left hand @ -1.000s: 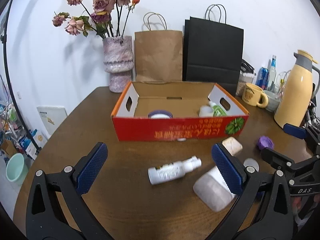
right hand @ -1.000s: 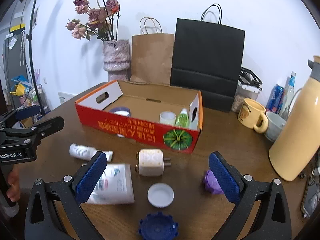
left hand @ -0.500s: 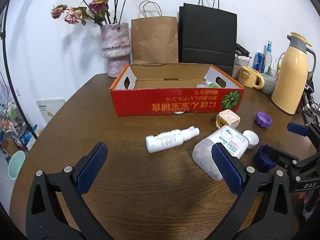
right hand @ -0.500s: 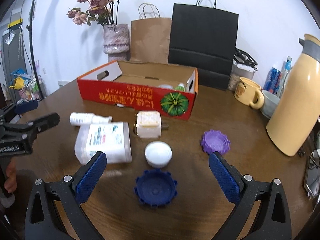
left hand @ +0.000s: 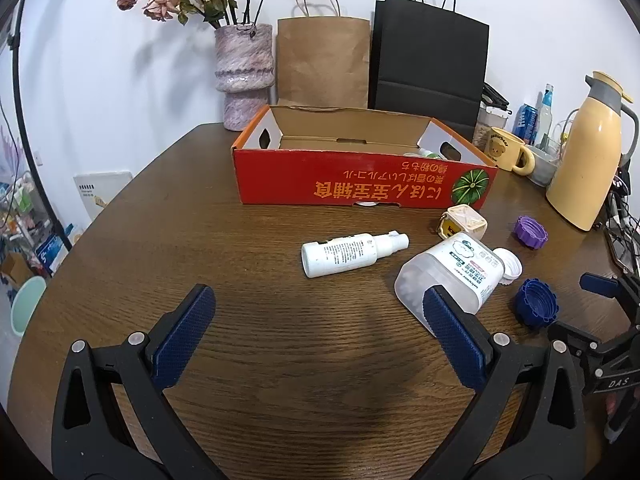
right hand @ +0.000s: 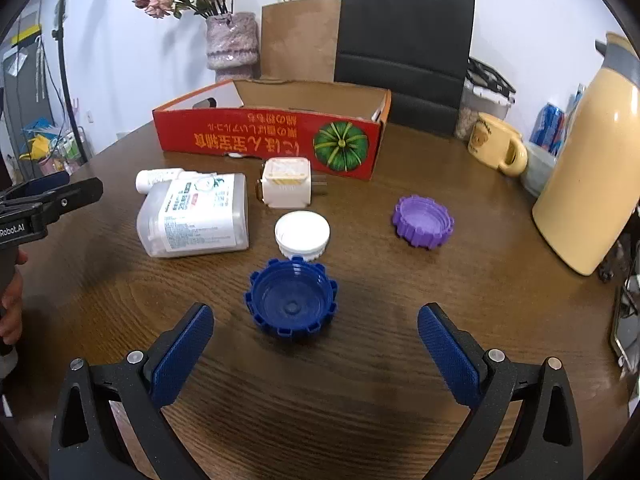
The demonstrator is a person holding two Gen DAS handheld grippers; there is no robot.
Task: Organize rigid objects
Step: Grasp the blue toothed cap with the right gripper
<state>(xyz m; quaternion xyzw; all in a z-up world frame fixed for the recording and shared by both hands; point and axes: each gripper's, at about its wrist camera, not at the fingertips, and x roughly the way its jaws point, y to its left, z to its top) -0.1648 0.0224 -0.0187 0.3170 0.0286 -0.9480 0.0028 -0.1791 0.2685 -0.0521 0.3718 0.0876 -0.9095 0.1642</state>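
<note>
On table (right hand: 400,360), before red box (right hand: 264,140), we find blue cap (right hand: 292,298) just ahead of right hand-held gripper (right hand: 316,344), spread, empty. Left hand-held gripper (left hand: 320,332) spread, empty, near plastic jar (left hand: 450,274). Our concern: low ridged cap may skid from pads; white cap (right hand: 302,234) touching it risks being knocked.

"Robot.AI" on the left claw (right hand: 38,216), "DAS" on the right claw (left hand: 616,380); upside-down orange characters on the red box (left hand: 360,184).

Wooden table (left hand: 240,340) bears box (left hand: 360,184), bottles, caps.
</note>
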